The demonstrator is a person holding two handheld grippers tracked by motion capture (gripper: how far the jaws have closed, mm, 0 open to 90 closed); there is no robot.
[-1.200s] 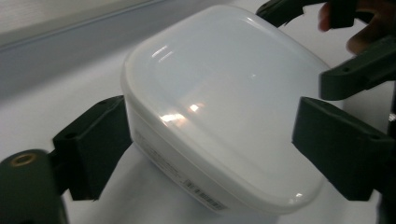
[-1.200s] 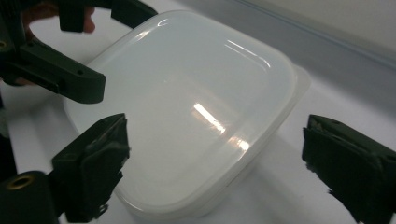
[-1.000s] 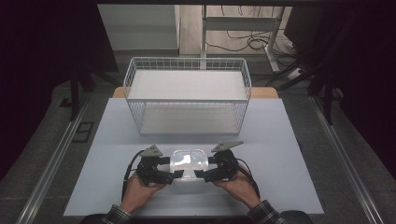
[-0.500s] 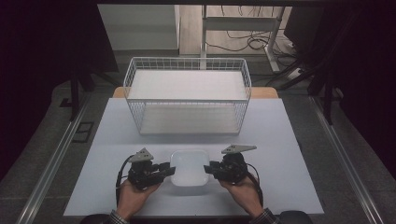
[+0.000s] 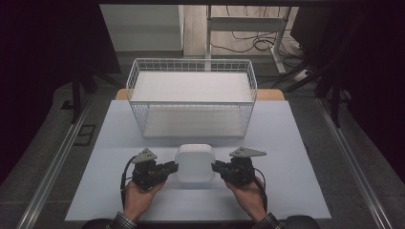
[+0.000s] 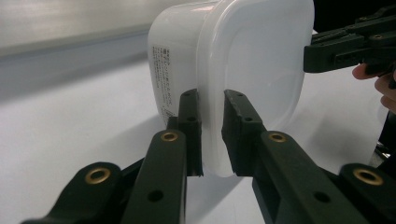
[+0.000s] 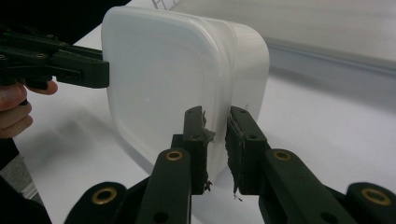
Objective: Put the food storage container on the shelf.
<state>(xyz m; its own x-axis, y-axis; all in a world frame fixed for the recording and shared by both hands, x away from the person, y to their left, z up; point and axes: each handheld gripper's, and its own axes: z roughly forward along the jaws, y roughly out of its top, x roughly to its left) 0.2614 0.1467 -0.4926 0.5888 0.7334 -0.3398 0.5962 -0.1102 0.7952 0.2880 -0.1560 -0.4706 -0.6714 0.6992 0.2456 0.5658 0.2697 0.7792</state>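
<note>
Now a white plastic box (image 5: 195, 162) sits at the near middle of the pale table (image 5: 296, 143), held from both sides. It is squarish with rounded corners, its milky, half-clear lid (image 6: 261, 60) snapped over a more opaque white body. A printed label (image 6: 164, 79) of small dark text runs down one side wall; the print is too fine to read.

From the high view, the left gripper (image 5: 169, 168) meets the box at its 9 o'clock edge and the right gripper (image 5: 218, 166) at its 3 o'clock edge, each held in a hand (image 5: 137, 198) coming in from 6 o'clock. Both pairs of jaws have just been closing, with the box rim between them. In the left gripper view the two black jaws are clamped on the rim where lid meets body, one pad on each face. In the right gripper view the jaws pinch the opposite rim the same way, and their pads (image 7: 233, 154) look frayed at the edges.

At 12 o'clock from the box, a little apart, stands a white wire basket (image 5: 192, 72).
</note>
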